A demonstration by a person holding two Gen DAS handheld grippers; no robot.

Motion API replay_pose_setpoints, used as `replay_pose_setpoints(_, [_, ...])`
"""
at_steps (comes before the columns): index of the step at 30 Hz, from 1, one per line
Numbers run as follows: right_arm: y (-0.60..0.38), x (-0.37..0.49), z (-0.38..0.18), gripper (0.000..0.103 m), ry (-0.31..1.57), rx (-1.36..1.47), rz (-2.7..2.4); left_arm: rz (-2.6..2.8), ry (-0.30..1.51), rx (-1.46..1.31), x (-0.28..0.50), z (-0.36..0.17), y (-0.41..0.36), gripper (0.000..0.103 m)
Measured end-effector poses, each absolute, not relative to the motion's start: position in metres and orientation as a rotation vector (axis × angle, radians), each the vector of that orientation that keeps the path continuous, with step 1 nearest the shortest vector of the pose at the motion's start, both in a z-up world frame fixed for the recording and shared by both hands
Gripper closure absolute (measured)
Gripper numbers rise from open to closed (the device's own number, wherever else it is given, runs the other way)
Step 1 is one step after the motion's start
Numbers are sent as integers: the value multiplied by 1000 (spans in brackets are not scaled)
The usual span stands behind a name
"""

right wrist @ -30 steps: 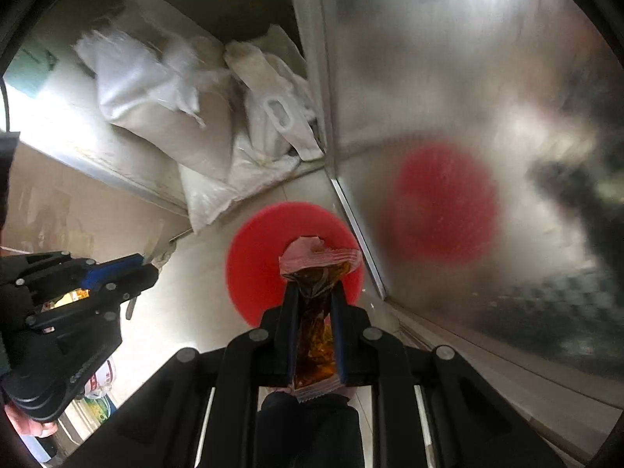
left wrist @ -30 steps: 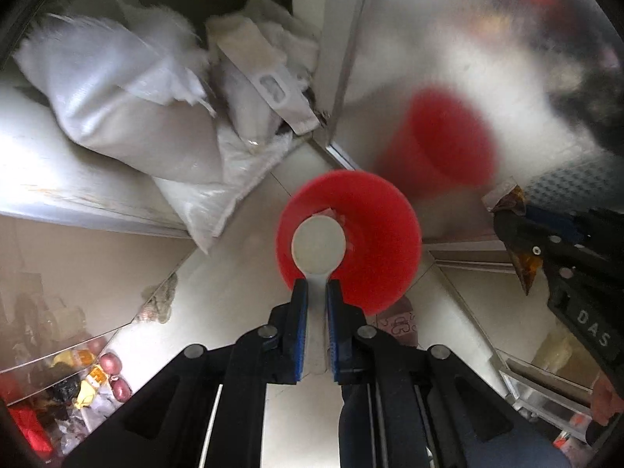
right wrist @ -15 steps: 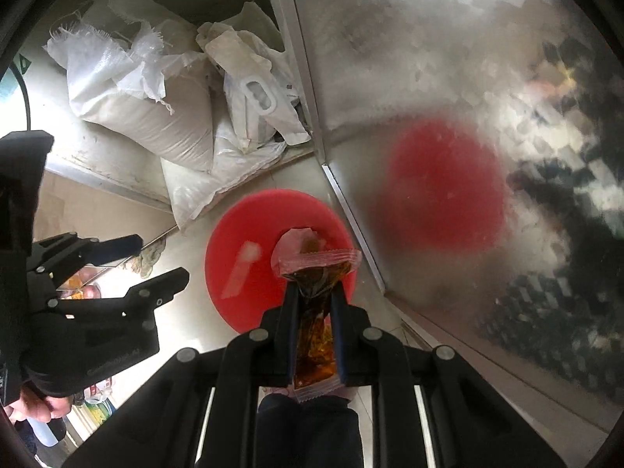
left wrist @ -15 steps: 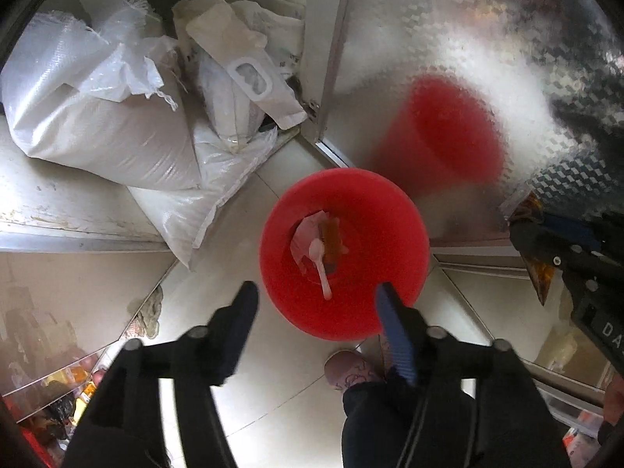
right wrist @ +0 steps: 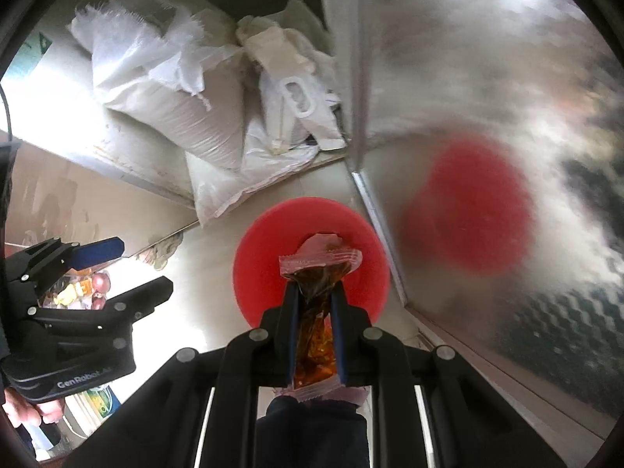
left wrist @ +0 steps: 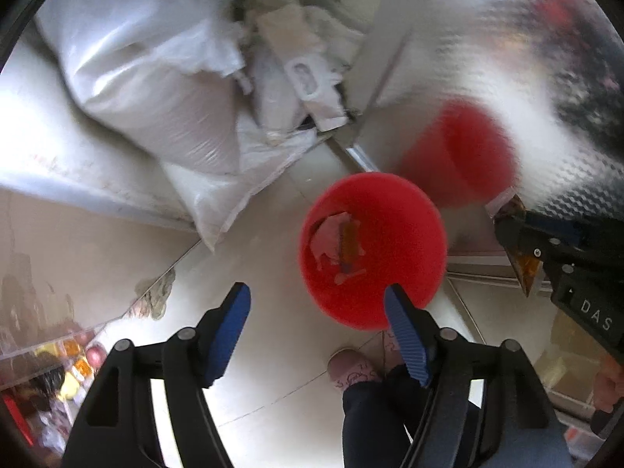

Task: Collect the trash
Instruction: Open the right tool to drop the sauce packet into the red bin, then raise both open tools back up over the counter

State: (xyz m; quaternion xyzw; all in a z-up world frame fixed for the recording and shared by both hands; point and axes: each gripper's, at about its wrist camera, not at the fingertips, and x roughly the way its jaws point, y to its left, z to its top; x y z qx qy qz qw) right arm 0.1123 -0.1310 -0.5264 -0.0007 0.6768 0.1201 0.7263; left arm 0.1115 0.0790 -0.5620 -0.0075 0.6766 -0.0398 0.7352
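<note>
A red bin (left wrist: 394,234) stands on the pale floor beside a metal cabinet; it also shows in the right wrist view (right wrist: 265,249). Inside lie a crumpled wrapper (left wrist: 331,234), a sauce packet and a white spoon (left wrist: 351,275). My left gripper (left wrist: 318,308) is open and empty, above the bin's near left side. My right gripper (right wrist: 315,288) is shut on a clear sauce packet (right wrist: 316,335) with brown contents, held above the bin. The right gripper also shows at the right edge of the left wrist view (left wrist: 518,234); the left one shows in the right wrist view (right wrist: 128,269).
White woven sacks (left wrist: 156,89) and a white plastic bag (left wrist: 304,78) are piled behind the bin. A patterned steel cabinet door (right wrist: 487,97) stands right of the bin and mirrors it. My shoe (left wrist: 351,366) is on the floor near the bin.
My left gripper opened and dropped the white spoon into the red bin, then drew back to the left. My right gripper kept its hold on the sauce packet above the bin.
</note>
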Motion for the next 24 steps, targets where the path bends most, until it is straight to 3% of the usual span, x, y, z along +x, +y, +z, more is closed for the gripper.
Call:
replay_pose_setpoints(8, [-107,112,-549,89,1516,-62,328,16,1498,-50,103,-573,110,2])
replay_pose_setpoints(15, [-99,115,-559,88,1518,-102,349,31,1501,-38,104,-579,114,0])
replay_pose_setpoints(17, [-97,113,-558,83,1513,-118,346,25,1503,-41,104,-581,115,0])
replay_pose_setpoints(20, [-96,112,-556,52,1504,-122,345,29,1500,-39,102,-577,117,0])
replay_pose_setpoints(21, [-95,111,-555,31,1500,-125,350,32,1499,-40,101,-575,117,0])
replay_pose_setpoints(22, [-94,110,-553,19,1489,-135,357,37,1497,-41,98,-572,119,0])
replay_pose_setpoints(24, [-91,108,-545,17,1467,-146,363,45,1500,-37,94,-563,121,0])
